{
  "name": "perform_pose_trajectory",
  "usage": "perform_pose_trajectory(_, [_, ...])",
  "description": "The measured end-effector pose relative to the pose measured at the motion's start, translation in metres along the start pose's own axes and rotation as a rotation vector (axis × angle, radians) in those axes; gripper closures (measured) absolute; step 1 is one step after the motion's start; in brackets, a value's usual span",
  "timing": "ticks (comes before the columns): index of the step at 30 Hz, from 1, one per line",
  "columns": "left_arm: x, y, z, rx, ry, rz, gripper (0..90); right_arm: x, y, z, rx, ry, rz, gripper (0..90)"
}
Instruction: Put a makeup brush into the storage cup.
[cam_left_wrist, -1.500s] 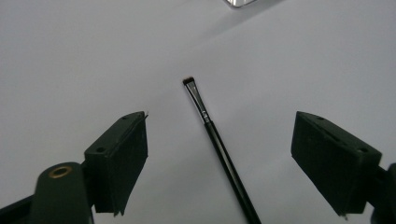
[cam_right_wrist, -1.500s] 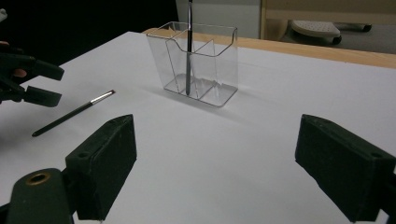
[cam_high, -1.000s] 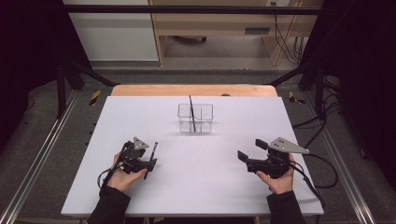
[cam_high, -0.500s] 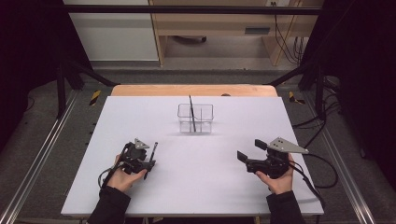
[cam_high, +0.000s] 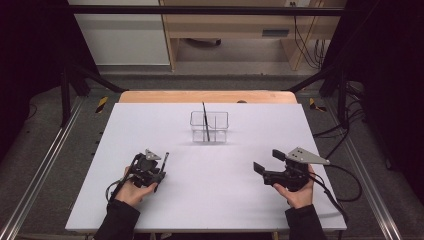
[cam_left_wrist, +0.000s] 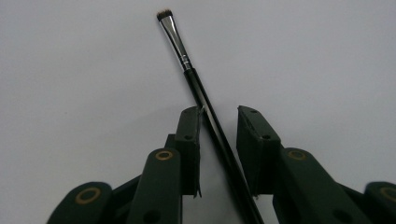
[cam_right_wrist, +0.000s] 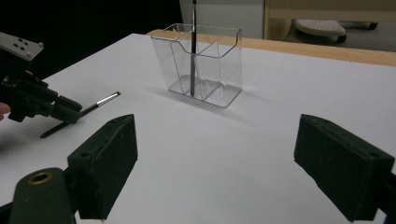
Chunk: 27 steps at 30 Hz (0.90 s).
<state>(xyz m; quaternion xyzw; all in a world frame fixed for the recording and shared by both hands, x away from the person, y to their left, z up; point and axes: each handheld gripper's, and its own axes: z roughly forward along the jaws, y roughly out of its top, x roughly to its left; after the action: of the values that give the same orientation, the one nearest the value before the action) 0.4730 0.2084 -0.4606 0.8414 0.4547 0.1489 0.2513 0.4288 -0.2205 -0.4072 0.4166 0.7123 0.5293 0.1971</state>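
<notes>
A thin black makeup brush (cam_left_wrist: 187, 70) with a silver ferrule lies flat on the white table (cam_high: 215, 200), bristles pointing away from me. My left gripper (cam_left_wrist: 219, 114) is open and straddles its handle: one jaw is right against the handle, the other stands a small gap away. In the high view this gripper (cam_high: 159, 170) and the brush (cam_high: 165, 157) sit at the table's front left. My right gripper (cam_high: 268, 161) is wide open at the front right, its jaws (cam_right_wrist: 252, 140) holding nothing. A second brush (cam_high: 204, 120) stands upright in a clear divided holder (cam_high: 209, 127).
The clear holder (cam_right_wrist: 205, 65) stands mid-table toward the far edge, well ahead of both grippers. Bare white surface lies between the hands and the holder. A wooden strip (cam_high: 207, 96) runs along the far edge, with metal rails at both sides.
The left hand has shifted very slightly over the lying brush. The right gripper and the holder have stayed where they were.
</notes>
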Motion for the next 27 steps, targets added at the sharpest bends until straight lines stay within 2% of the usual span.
perform_pose_trajectory(5, [0.0000, 0.0003, -0.0003, 0.007, 0.002, -0.010, 76.8, -0.0002, 0.0001, 0.0000, 0.001, 0.000, 0.000, 13.8])
perform_pose_trajectory(14, [0.0014, 0.0004, -0.0010, 0.015, -0.004, -0.008, 79.6, 0.0002, -0.0005, 0.0009, 0.006, 0.001, 0.000, 13.8])
perform_pose_trajectory(27, [0.0022, 0.0004, -0.0024, 0.034, -0.013, 0.038, 82.7, 0.0005, -0.0009, 0.0015, 0.012, 0.004, 0.002, 14.0])
